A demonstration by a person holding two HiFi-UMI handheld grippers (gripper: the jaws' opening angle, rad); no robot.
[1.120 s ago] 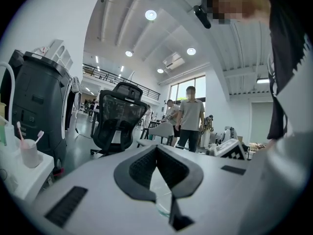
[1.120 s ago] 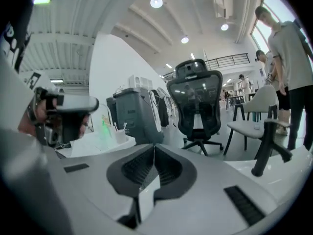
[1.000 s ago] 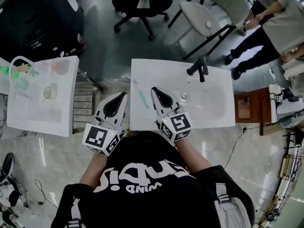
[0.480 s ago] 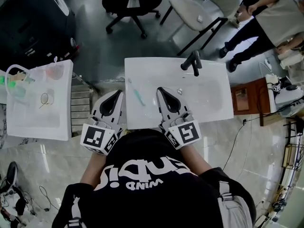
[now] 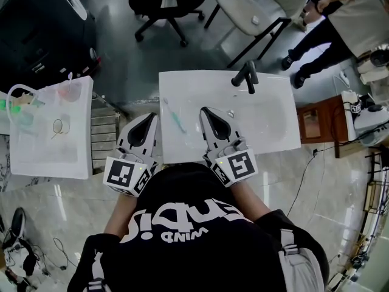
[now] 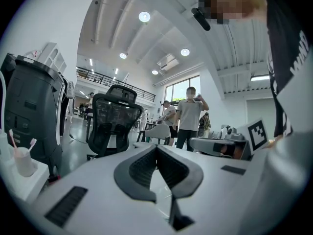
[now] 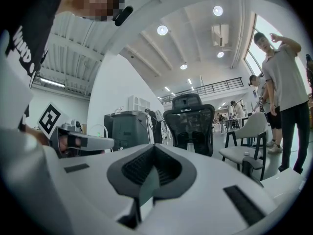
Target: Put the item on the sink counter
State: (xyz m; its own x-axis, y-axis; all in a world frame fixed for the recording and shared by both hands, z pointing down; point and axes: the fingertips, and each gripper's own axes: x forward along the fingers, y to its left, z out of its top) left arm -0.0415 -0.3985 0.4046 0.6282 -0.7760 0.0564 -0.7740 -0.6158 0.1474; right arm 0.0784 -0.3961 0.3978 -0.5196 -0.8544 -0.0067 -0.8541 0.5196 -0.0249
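Observation:
A teal toothbrush (image 5: 176, 121) lies flat on the left part of the white sink counter (image 5: 273, 140), free of both grippers. My right gripper (image 5: 203, 109) hovers over the basin just right of the toothbrush, jaws shut and empty; its own view shows the pads (image 7: 154, 147) pressed together. My left gripper (image 5: 154, 115) hangs just off the counter's left edge, level with the toothbrush, also shut with nothing in it (image 6: 156, 148). A black faucet (image 5: 246, 76) stands at the counter's far edge.
A white side table (image 5: 42, 154) to the left carries a clear bag and a cup with toothbrushes (image 6: 22, 158). A black office chair (image 5: 161, 2) and a grey chair (image 5: 255, 8) stand beyond the sink. People stand at the far right (image 5: 340, 14). A wooden cabinet (image 5: 319, 132) is right of the counter.
My right gripper has moved a little to the right, away from the toothbrush lying on the counter. The left gripper has kept its place beside the counter edge.

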